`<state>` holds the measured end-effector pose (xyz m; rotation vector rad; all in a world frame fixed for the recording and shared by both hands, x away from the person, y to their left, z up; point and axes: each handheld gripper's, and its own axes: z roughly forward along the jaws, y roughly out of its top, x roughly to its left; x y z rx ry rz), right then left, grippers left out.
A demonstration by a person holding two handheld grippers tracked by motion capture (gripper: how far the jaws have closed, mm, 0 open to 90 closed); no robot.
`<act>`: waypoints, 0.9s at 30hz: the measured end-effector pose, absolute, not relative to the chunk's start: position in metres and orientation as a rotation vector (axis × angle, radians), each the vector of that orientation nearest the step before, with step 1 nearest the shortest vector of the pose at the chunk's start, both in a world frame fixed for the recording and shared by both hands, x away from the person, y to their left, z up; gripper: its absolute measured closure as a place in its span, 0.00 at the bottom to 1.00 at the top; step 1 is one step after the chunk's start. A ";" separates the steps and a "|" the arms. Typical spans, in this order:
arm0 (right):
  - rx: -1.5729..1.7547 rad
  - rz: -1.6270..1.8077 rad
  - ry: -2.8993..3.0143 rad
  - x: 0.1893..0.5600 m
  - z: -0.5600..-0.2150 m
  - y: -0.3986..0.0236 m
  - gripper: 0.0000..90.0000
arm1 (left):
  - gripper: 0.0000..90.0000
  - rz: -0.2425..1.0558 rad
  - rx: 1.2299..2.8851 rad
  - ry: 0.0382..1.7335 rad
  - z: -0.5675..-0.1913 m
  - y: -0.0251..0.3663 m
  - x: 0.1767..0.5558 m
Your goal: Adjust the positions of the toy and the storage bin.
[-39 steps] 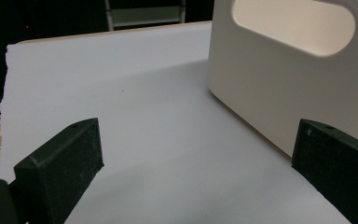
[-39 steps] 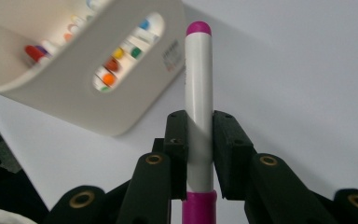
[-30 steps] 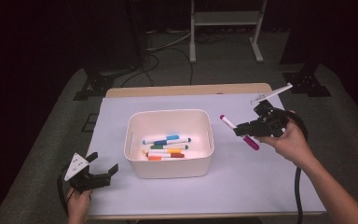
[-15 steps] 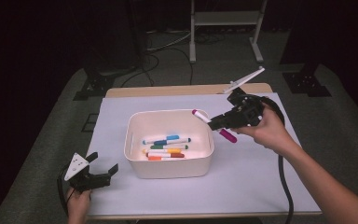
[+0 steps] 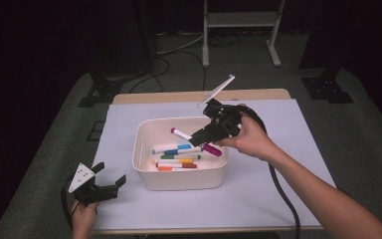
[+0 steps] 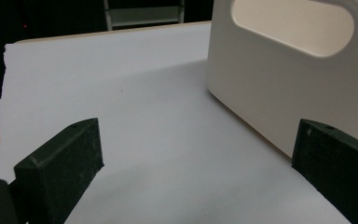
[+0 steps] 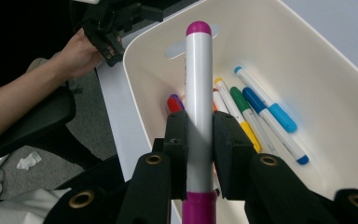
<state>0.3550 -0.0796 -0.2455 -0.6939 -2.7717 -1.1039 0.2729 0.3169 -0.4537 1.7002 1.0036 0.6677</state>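
Note:
A white marker with a magenta cap (image 5: 195,141) (image 7: 198,107) hangs tilted over the white bin (image 5: 144,175), and my right gripper (image 5: 202,136) (image 7: 199,140) is shut on its barrel. Several coloured markers (image 5: 178,156) (image 7: 256,114) lie on the bin's floor. My left gripper (image 5: 110,183) (image 6: 200,158) rests open on the white sheet near the table's front left corner, to the left of the bin wall (image 6: 279,79), with nothing between its jaws.
A white sheet (image 5: 278,189) covers the wooden table (image 5: 258,94). A metal stand (image 5: 238,30) and cables (image 5: 174,47) sit on the floor behind. A thick cable (image 5: 281,191) trails from my right gripper along the forearm.
My right gripper has carried the magenta-capped marker leftwards from beside the bin's right side to above the bin. The left gripper has stayed put.

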 end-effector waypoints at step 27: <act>-0.532 -0.929 -2.757 0.372 -0.305 0.000 0.84 | 0.01 0.664 1.694 1.003 -0.454 0.317 0.273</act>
